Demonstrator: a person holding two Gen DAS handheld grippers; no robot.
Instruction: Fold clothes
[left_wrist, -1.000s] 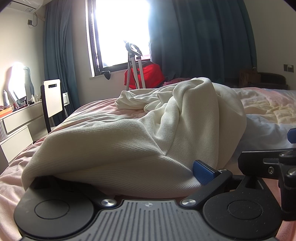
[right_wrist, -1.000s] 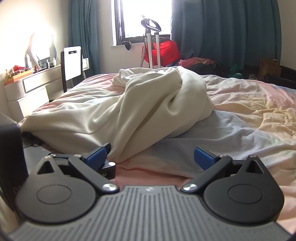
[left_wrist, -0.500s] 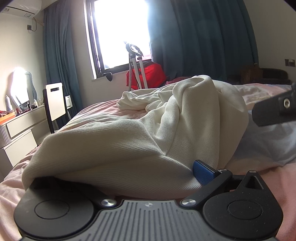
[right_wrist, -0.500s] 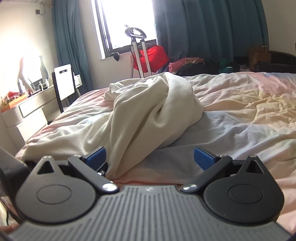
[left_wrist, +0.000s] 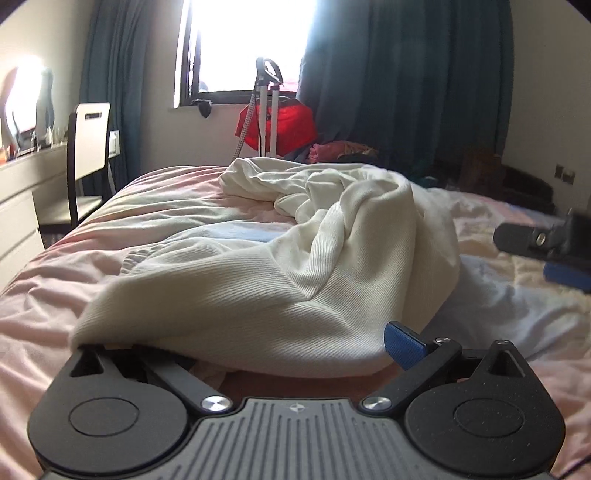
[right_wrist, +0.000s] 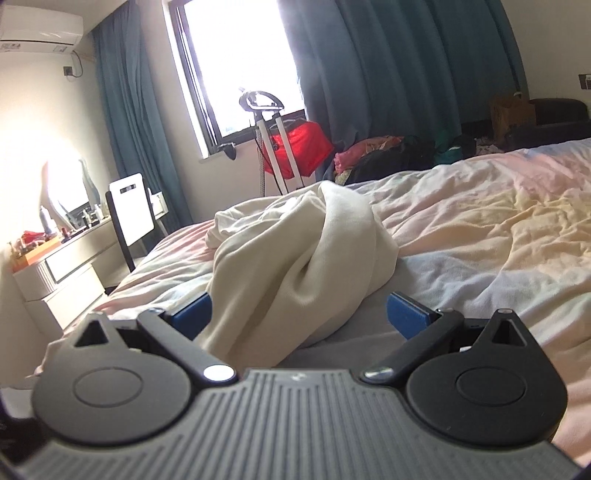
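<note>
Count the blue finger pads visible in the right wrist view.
2. One pad sits left of the cream garment, the other pad right of it, both on the right hand-held gripper.

A home bedroom: rumpled bed (right_wrist: 480, 221), teal curtains (right_wrist: 369, 74), dresser (right_wrist: 66, 258)

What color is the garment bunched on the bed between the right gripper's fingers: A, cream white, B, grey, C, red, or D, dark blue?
A: the garment heaped on the bed is cream white ribbed fabric, and it runs down between the right gripper's blue-tipped fingers.
</note>
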